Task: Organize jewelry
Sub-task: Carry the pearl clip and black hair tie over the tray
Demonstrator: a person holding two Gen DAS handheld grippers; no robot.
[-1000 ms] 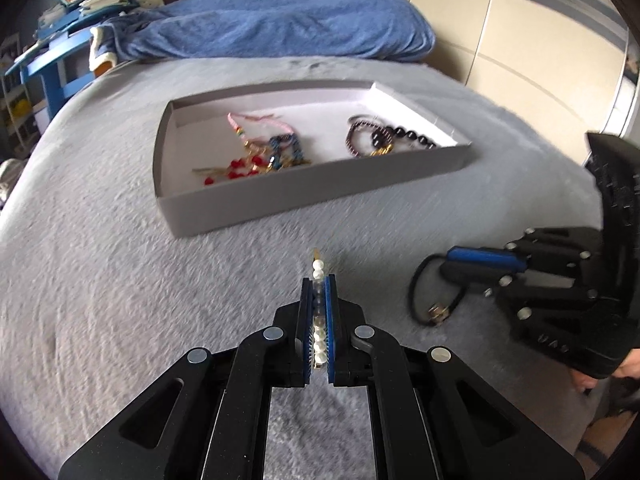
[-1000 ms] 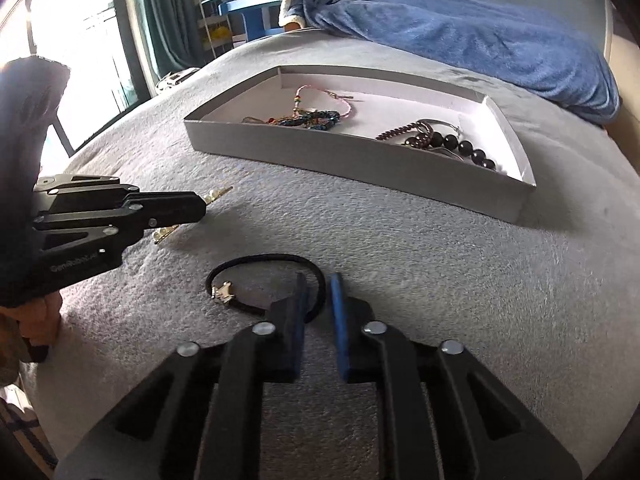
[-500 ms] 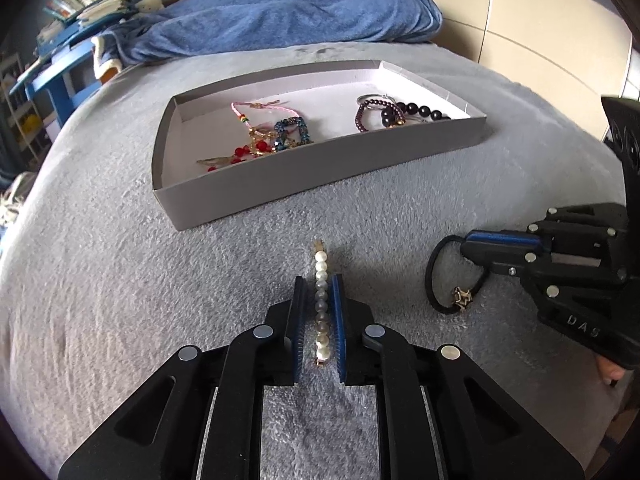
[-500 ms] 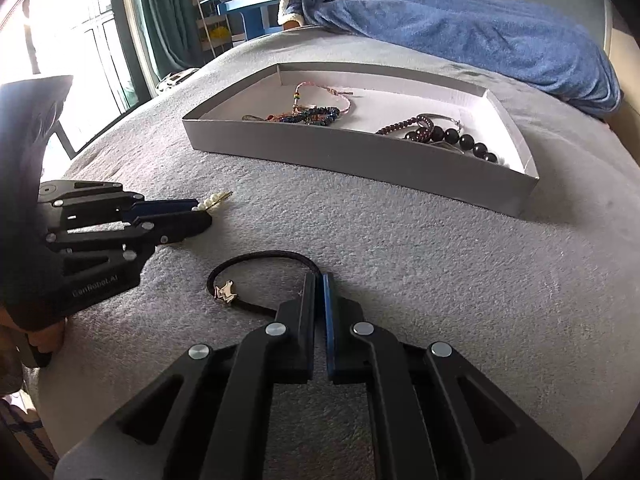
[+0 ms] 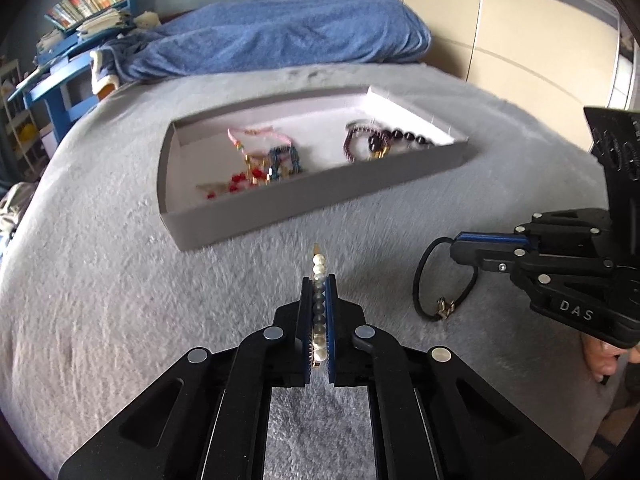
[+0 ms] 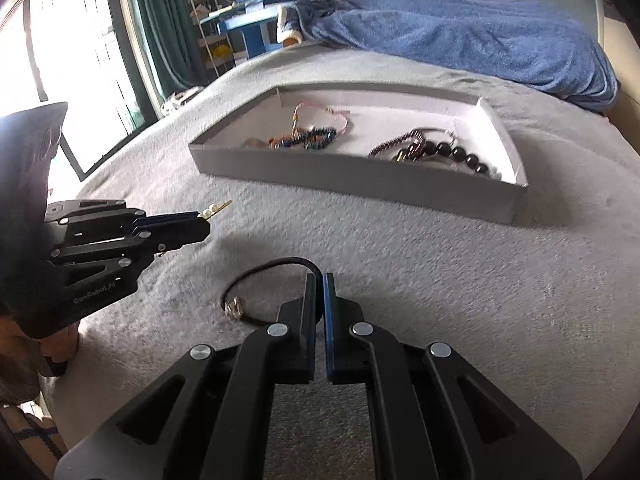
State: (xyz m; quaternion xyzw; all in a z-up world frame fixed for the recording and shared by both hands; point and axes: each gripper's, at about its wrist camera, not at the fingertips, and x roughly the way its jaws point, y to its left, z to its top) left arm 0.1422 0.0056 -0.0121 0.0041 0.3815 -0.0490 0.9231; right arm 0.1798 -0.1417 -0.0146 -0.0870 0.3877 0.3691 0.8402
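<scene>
— What's each claw got?

— The left gripper [image 5: 319, 280] is clamped on a straight hair clip of white pearl beads on gold metal [image 5: 319, 268]; its tip pokes out past the blue pads, above the fuzzy grey bedspread [image 5: 100, 280]. The right gripper [image 6: 319, 280] is pinched together on a thin black cord bracelet with a small gold charm [image 6: 256, 280], whose loop hangs off to its left.

— And the tray?

— A shallow grey cardboard tray with a white floor [image 5: 320, 196] lies ahead of both, apart from them. Inside it: a pink braided bracelet [image 5: 256, 136], red beads [image 5: 236, 182], and a dark glossy round-bead bracelet [image 6: 460, 154].
</scene>
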